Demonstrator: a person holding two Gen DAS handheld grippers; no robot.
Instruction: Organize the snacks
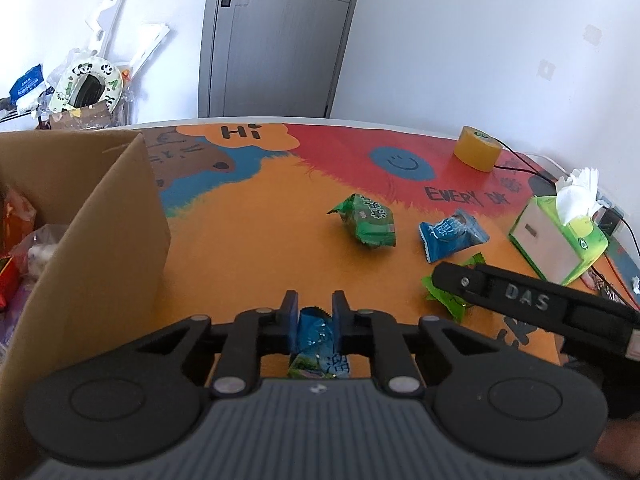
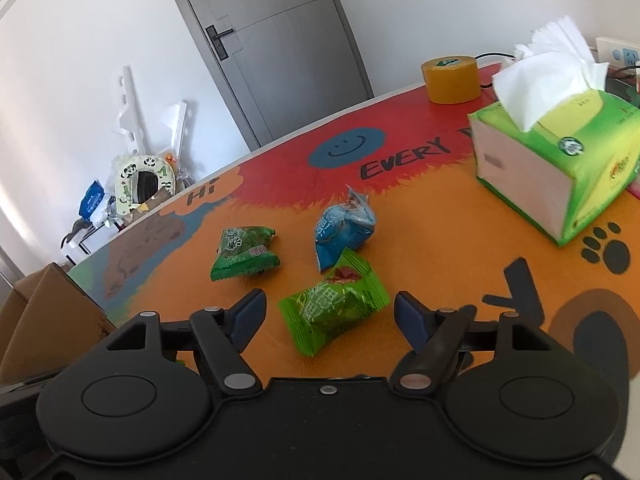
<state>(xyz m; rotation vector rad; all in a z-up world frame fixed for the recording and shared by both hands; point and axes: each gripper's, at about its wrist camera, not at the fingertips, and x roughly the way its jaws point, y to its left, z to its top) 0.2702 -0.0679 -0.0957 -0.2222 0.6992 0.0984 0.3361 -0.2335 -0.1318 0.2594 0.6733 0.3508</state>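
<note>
My left gripper (image 1: 315, 306) is shut on a blue snack packet (image 1: 318, 340), held above the table just right of the cardboard box (image 1: 104, 236). My right gripper (image 2: 329, 312) is open, its fingers on either side of a bright green snack packet (image 2: 336, 306) lying on the table; that packet also shows in the left wrist view (image 1: 450, 300), partly hidden under a finger of the right gripper (image 1: 460, 280). A dark green packet (image 2: 244, 254) (image 1: 368, 220) and a light blue packet (image 2: 344, 230) (image 1: 452, 234) lie farther out on the table.
The cardboard box holds several snacks (image 1: 24, 248) at the left. A green tissue box (image 2: 560, 164) (image 1: 560, 236) stands at the right. A yellow tape roll (image 2: 452, 78) (image 1: 478, 148) sits at the far edge. Cables (image 1: 520, 168) run at the far right.
</note>
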